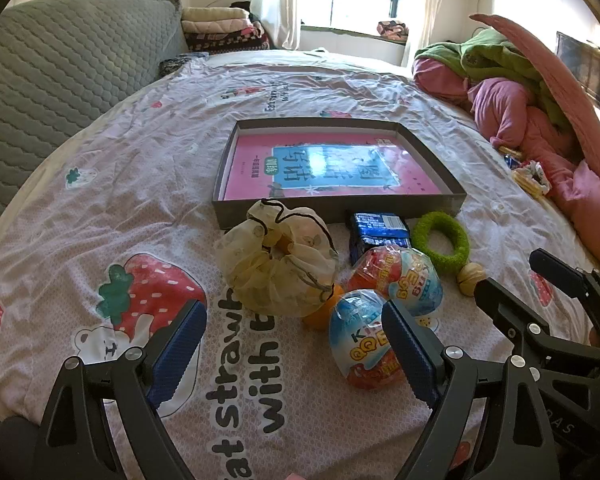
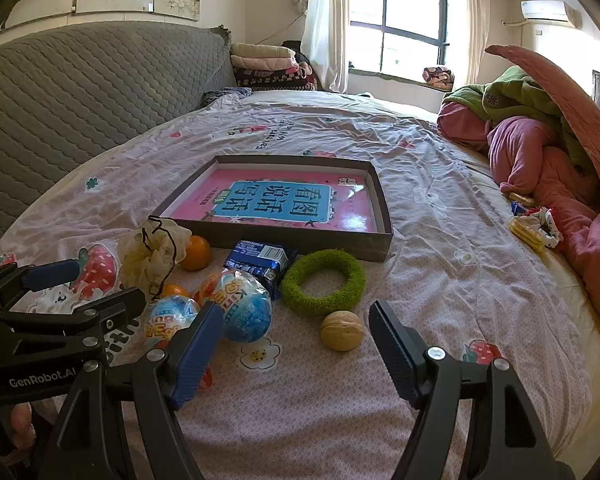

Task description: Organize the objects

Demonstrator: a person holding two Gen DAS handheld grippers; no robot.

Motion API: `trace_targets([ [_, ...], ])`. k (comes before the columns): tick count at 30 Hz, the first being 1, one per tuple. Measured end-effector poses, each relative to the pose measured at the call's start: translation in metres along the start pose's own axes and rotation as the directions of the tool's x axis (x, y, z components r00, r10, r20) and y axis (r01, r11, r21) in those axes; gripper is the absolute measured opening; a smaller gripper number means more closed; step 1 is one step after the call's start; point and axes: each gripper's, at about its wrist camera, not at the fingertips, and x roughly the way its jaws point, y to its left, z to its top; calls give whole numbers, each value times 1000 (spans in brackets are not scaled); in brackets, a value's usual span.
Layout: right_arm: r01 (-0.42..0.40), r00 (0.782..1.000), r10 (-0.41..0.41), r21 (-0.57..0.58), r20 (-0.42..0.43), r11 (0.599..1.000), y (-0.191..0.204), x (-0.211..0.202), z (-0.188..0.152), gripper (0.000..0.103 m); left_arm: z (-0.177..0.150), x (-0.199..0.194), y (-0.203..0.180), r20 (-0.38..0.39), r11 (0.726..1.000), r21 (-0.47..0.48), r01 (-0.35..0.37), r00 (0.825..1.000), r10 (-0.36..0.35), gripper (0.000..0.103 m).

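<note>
A shallow dark box (image 2: 300, 240) holding a pink and blue book (image 2: 276, 200) lies on the strawberry-print bedsheet. In front of it sit a cream scrunchie (image 1: 276, 264), two oranges (image 2: 196, 252), a blue snack packet (image 2: 260, 260), two wrapped toy eggs (image 2: 244, 308), a green ring (image 2: 300, 296) and a walnut (image 2: 342, 336). My left gripper (image 1: 296, 344) hangs open over bare sheet, its right finger (image 1: 408, 352) in front of the nearer egg (image 1: 360, 332). My right gripper (image 2: 296, 352) is open too, just short of the walnut, with nothing between its pads.
A heap of pink and green bedding (image 2: 540, 152) fills the right side, with small snack wrappers (image 2: 536, 224) beside it. A grey quilted headboard (image 2: 80, 80) runs along the left. Folded blankets (image 2: 264, 64) are stacked at the far end by the window.
</note>
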Motion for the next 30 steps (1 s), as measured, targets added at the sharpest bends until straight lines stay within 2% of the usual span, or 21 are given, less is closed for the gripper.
trace_targets([
  [17, -3, 1000, 3, -6, 1, 1000, 2, -3, 0, 75, -2, -1, 5, -12, 1000, -5, 1, 1000, -1, 90],
  [30, -51, 998, 51, -27, -22, 998, 15, -6, -3, 75, -1, 0, 20, -21, 999, -27, -19, 1000, 19, 90],
])
